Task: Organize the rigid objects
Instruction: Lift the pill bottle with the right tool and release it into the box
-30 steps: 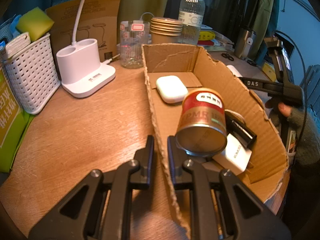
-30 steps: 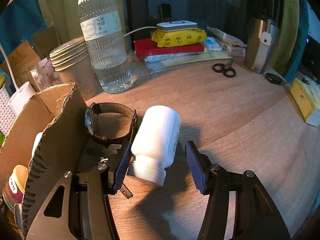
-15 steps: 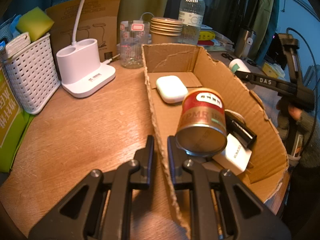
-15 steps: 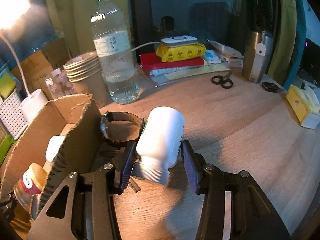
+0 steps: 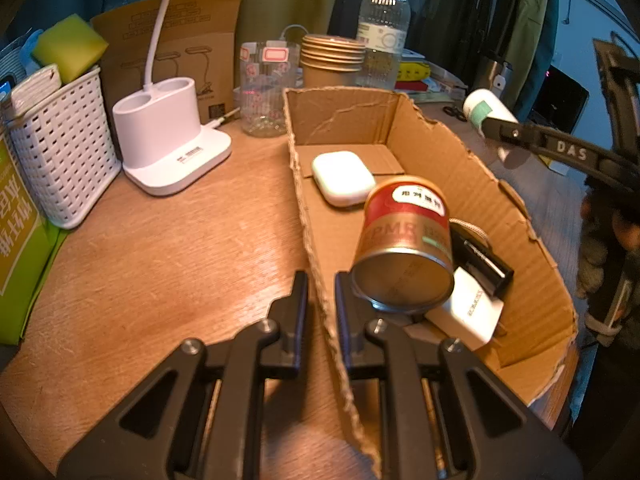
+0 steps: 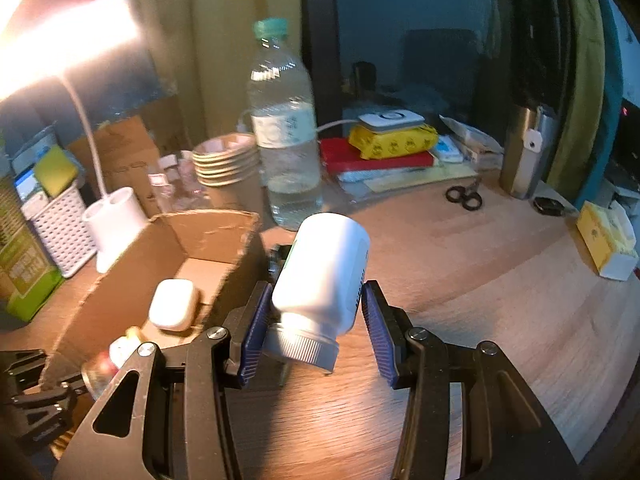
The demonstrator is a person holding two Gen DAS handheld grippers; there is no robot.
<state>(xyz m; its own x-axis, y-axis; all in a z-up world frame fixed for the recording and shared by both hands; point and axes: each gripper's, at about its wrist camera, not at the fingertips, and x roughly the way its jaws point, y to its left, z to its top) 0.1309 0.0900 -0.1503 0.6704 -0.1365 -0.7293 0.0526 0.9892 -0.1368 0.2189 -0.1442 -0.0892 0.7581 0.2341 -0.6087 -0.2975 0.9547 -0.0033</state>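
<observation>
My left gripper [image 5: 320, 300] points steeply down, its jaws pinched nearly together on the cardboard box wall [image 5: 316, 264] running between them toward twelve o'clock. My right gripper [image 6: 316, 320] tilts downward too, blue pads clamped on the white bottle [image 6: 324, 276], cap end toward me. From the left wrist view, the right gripper sits at two o'clock, the hand [image 5: 612, 236] gripping its handle at three o'clock.
</observation>
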